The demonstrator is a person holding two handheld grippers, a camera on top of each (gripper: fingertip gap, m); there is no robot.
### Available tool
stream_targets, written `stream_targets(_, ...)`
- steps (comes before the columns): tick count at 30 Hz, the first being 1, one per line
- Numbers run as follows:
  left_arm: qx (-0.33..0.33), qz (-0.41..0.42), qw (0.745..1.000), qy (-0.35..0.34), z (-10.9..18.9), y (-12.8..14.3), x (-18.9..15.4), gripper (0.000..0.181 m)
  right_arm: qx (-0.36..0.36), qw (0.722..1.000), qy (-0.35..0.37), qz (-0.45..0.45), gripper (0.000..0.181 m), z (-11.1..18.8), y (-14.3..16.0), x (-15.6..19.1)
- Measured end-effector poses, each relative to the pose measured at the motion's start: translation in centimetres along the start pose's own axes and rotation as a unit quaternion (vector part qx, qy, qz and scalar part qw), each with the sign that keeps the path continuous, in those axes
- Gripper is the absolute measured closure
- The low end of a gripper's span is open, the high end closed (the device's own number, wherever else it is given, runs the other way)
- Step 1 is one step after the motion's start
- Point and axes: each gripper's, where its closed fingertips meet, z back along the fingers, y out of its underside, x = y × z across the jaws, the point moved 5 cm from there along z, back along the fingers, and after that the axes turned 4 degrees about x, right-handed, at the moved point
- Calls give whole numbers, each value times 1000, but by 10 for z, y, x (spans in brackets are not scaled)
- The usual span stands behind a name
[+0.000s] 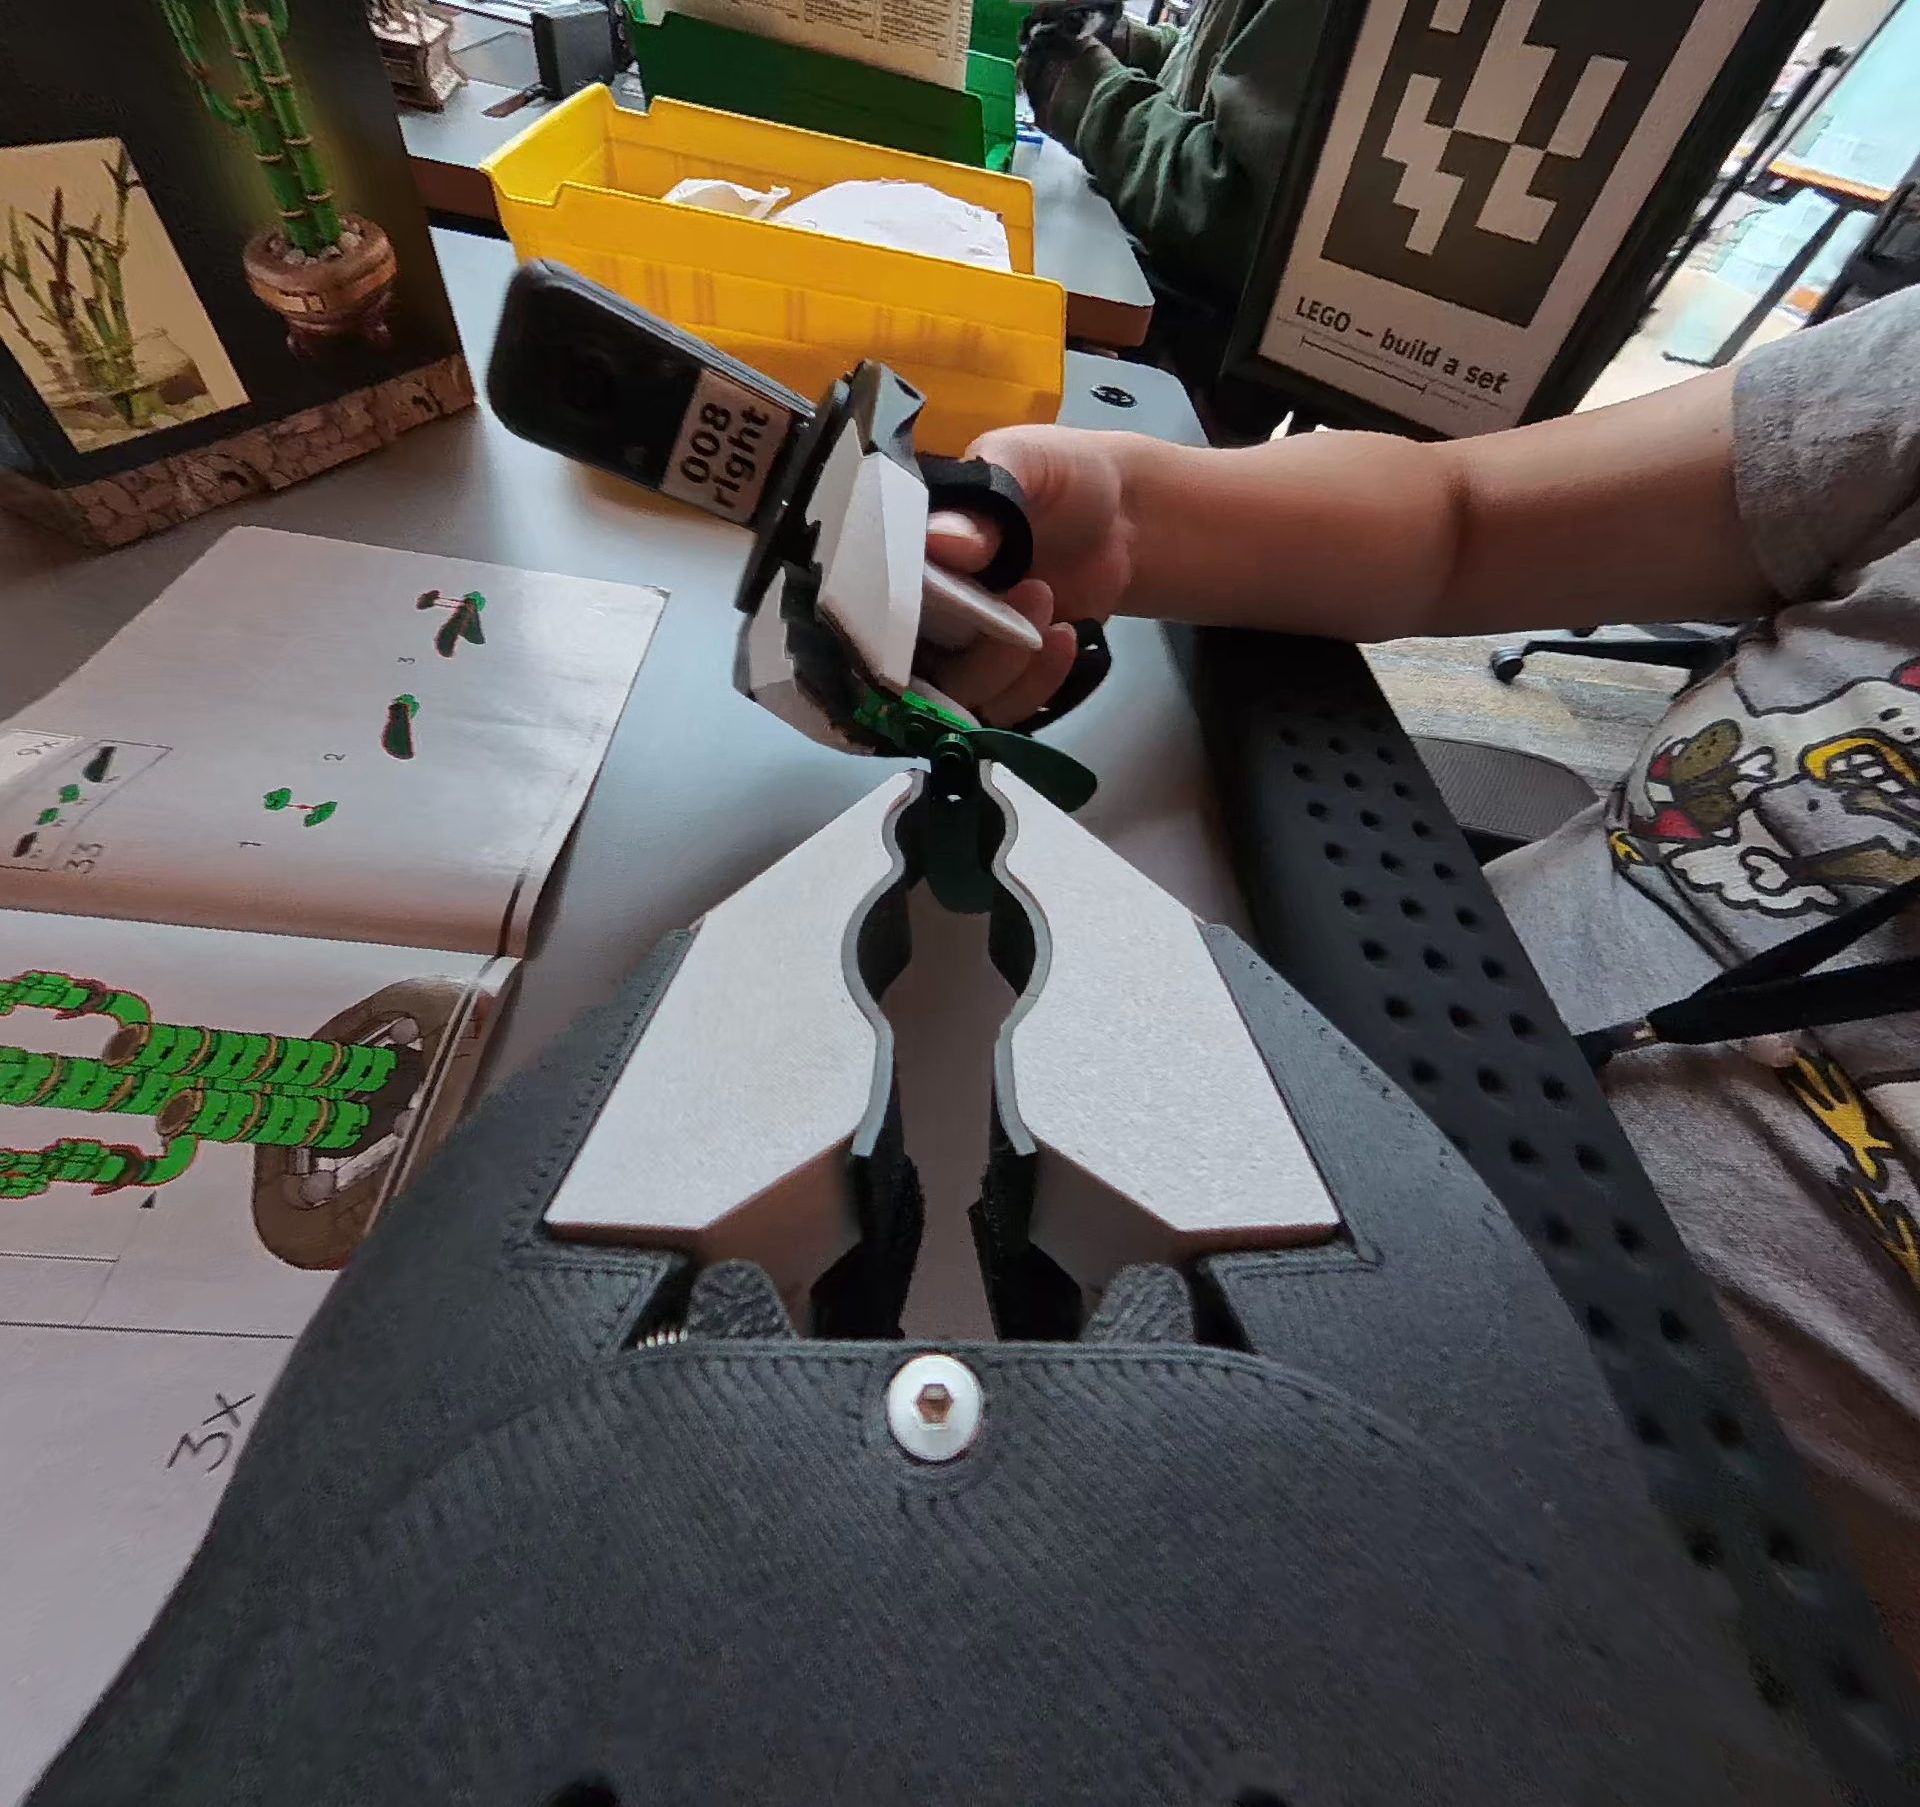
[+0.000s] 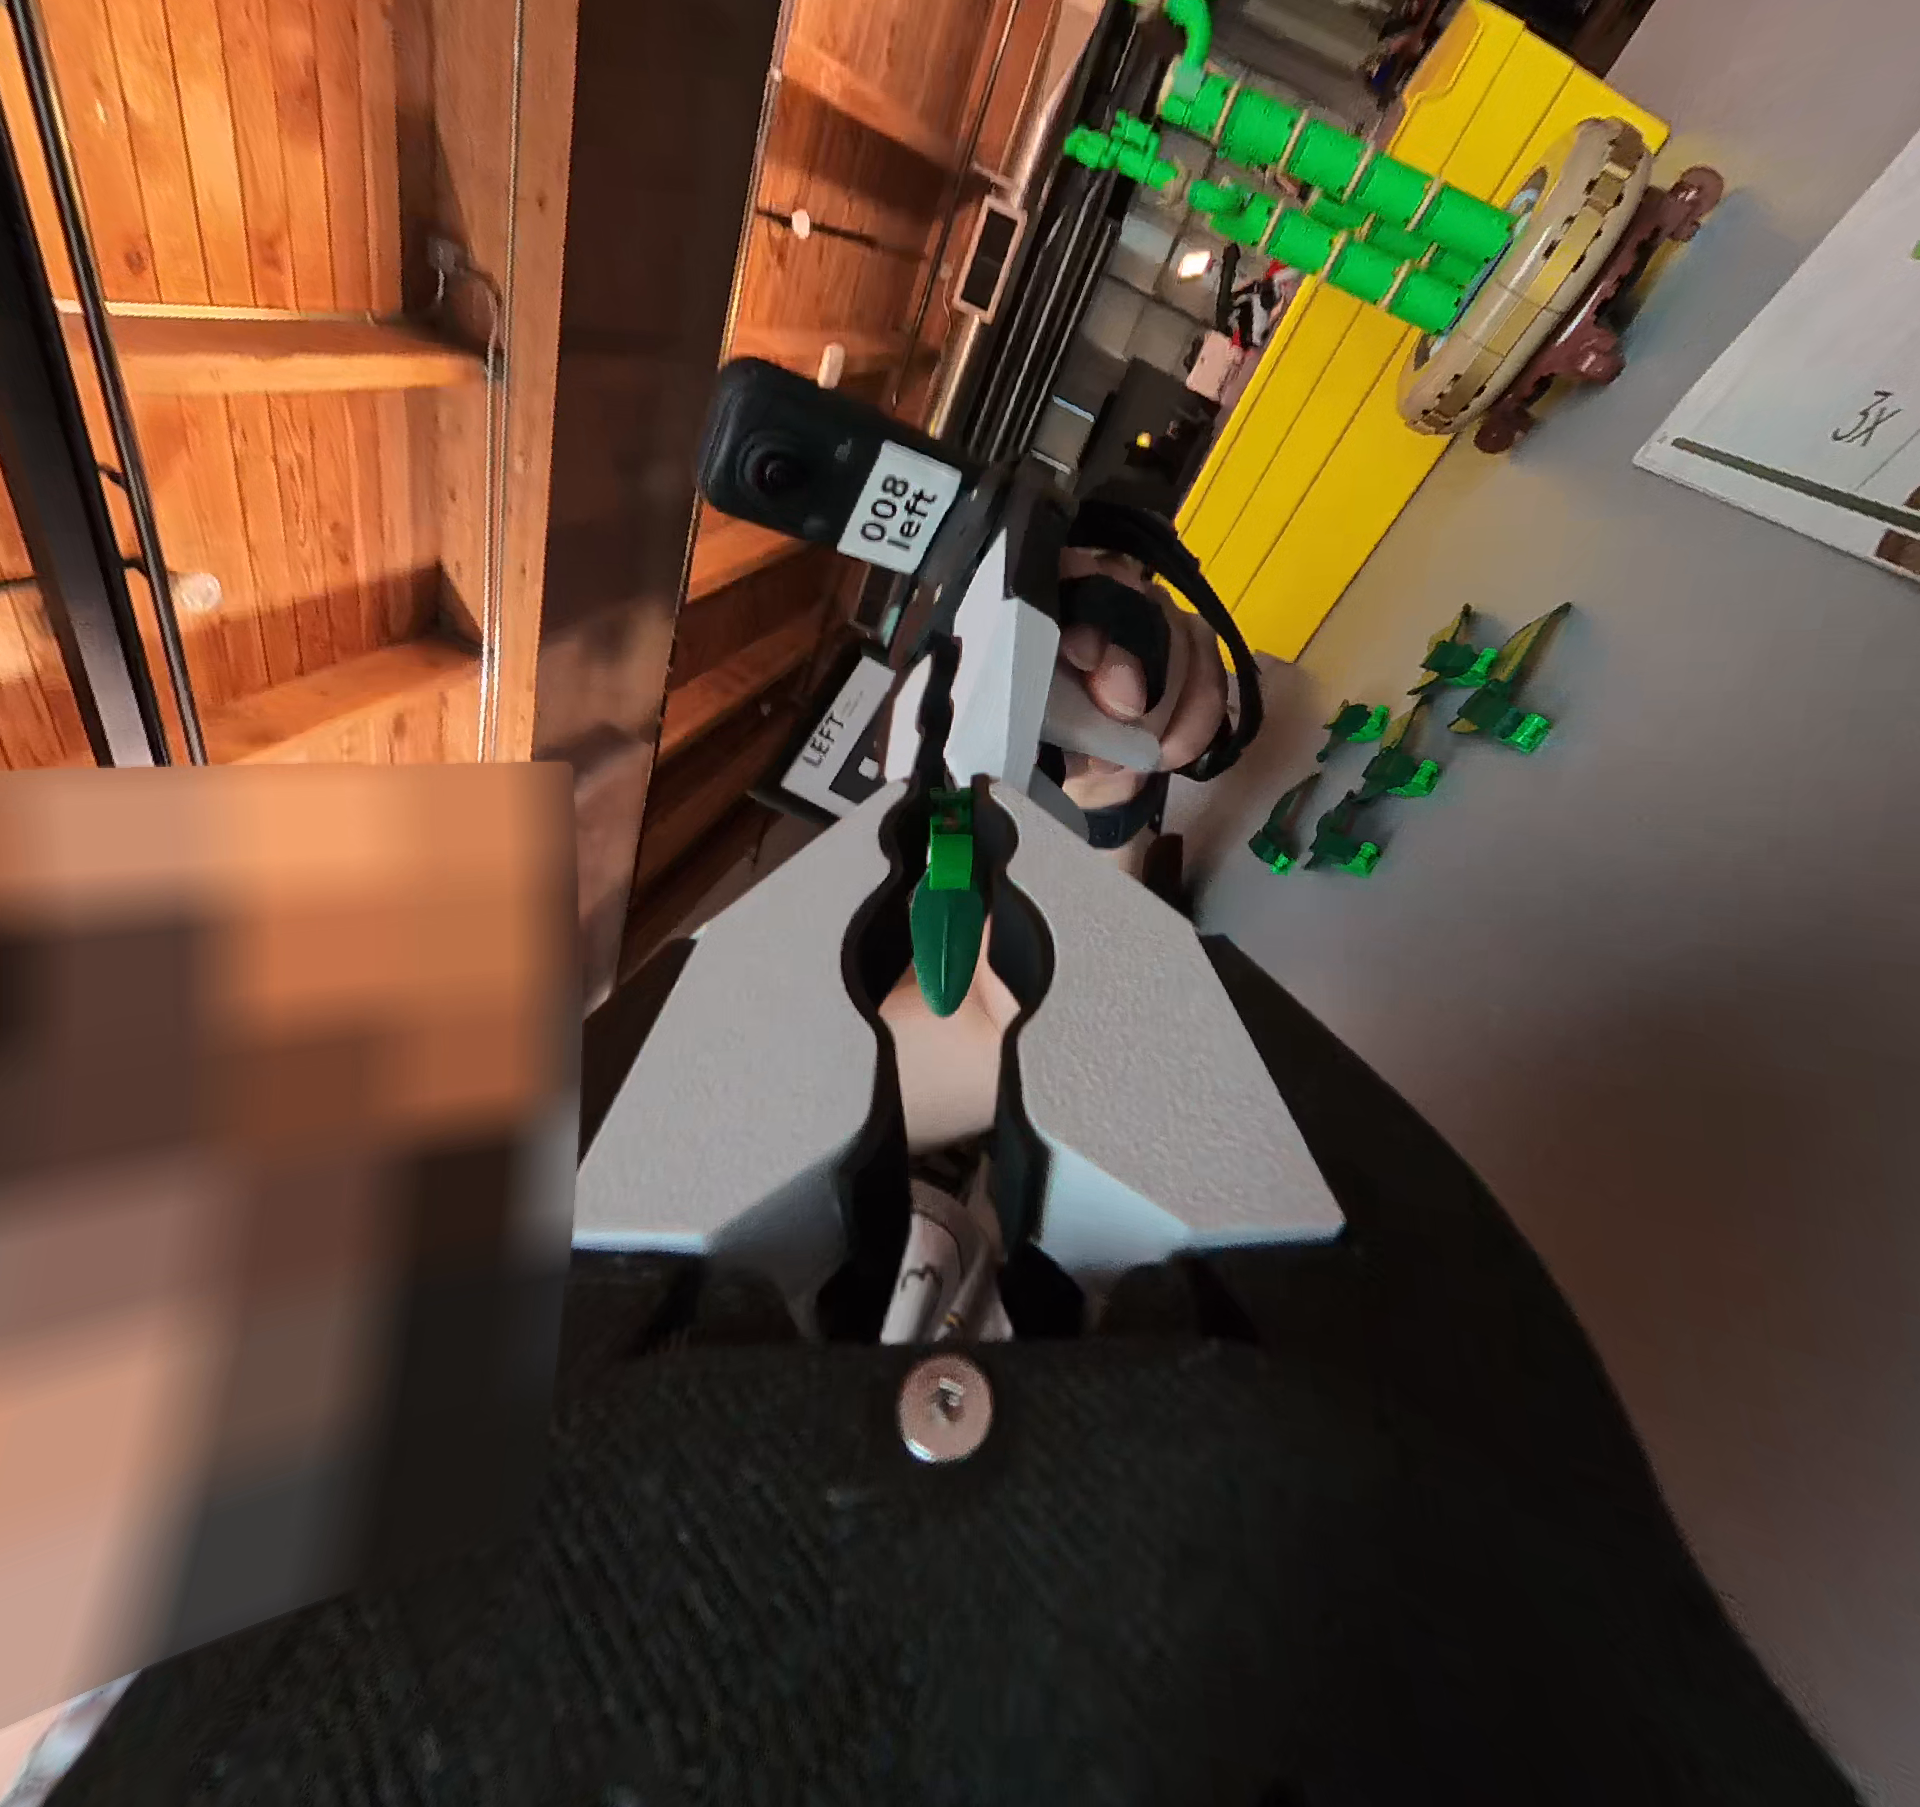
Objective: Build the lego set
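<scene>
In the left wrist view my left gripper (image 1: 948, 783) is shut on a dark green leaf piece (image 1: 954, 858), held above the grey table (image 1: 644, 469). My right gripper (image 1: 878, 723) meets it tip to tip from above. In the right wrist view my right gripper (image 2: 951, 793) is shut on a leaf piece with a bright green clip (image 2: 948, 910); my left gripper (image 2: 938, 713) is just beyond it. The two pieces touch at the fingertips. The bamboo model (image 2: 1351, 188) with green stalks in its tan and brown pot stands on the table.
Several loose green leaf pieces (image 2: 1392, 770) lie on the table. The open instruction booklet (image 1: 312, 718) lies at the left. A yellow bin (image 1: 790, 271) and the set's box (image 1: 208, 199) stand behind. A black perforated chair arm (image 1: 1455, 926) runs along the right.
</scene>
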Motion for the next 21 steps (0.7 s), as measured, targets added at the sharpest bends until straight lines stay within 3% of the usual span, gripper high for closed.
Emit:
stream_targets(1, -1, -4, 1000, -8, 0, -1, 1, 176, -15, 1000, -3, -7, 176, 0, -1, -1)
stream_targets(11, -11, -4, 995, -102, -7, -3, 15, 176, -148, 988, -1, -47, 177, 7, -10, -9)
stream_targets(21, -13, -33, 983, -181, -15, -8, 19, 176, -206, 978, 3, -41, 176, 14, -15, -8)
